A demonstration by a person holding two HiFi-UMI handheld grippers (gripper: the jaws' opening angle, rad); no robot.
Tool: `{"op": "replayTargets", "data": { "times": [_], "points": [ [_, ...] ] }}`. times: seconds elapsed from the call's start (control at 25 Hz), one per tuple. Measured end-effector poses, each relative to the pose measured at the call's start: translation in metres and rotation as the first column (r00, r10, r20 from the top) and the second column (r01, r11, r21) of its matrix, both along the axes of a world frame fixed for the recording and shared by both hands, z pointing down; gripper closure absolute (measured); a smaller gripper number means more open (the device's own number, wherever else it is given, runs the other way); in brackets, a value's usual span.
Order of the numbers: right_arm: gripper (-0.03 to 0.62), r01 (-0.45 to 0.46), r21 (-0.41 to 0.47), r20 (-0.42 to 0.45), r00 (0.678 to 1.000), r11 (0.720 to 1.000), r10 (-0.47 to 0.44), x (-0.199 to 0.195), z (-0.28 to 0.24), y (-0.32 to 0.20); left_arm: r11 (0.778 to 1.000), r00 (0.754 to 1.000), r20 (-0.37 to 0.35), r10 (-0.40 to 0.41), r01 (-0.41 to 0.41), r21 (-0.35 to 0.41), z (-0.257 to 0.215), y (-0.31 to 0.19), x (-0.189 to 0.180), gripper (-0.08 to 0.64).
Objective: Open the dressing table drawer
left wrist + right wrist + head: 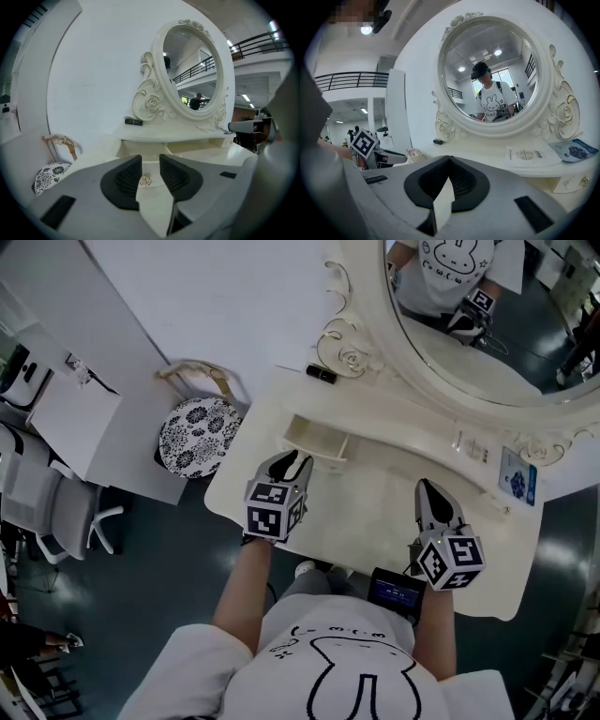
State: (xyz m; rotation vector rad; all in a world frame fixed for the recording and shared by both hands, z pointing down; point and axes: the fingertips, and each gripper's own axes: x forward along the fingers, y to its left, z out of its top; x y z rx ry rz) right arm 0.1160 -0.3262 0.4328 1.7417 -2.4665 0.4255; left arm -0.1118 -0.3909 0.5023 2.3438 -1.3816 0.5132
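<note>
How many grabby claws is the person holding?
2. The left grey two-jaw gripper hovers before the open cream drawer, jaws apart; the right grey gripper is over the cream tabletop's right side, jaws together. None seems hidden.

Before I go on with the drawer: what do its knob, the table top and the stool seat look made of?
Knob: likely metal, pale gold, glinting, shaped like a rose.
Table top: probably painted wood or board, cream, smooth, softly glossy.
Stool seat: seemingly fabric, white with black floral print.
</note>
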Motion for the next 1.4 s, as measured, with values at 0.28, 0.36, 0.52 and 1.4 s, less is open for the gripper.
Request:
{"op": "replayTargets", "data": {
  "times": [0.28,0.36,0.52,1.4],
  "points": [
    [0.572,0.013,0.059,-0.024,1.000,0.998,-0.011,0.000,-0.030,-0.006,0.998,1.000,-0.012,0.007,-0.006,0.066,-0.032,-0.005,0.002,0.443],
    [0.572,0.014,0.074,-0.028,1.000,0.997,-0.012,0.000,-0.038,-0.008,0.997,1.000,-0.019,0.008,-0.006,0.083,-0.041,-0.007,0.003,0.446],
    [0.572,0.015,0.105,-0.037,0.999,0.994,-0.011,0.001,-0.053,-0.012,0.993,0.999,-0.030,0.014,-0.010,0.118,-0.058,-0.010,0.004,0.465],
    [0.572,0.014,0.247,-0.092,0.996,0.969,0.009,0.002,-0.105,-0.017,0.899,0.990,-0.112,0.087,-0.029,0.437,-0.152,-0.009,0.003,0.543]
  ]
}}
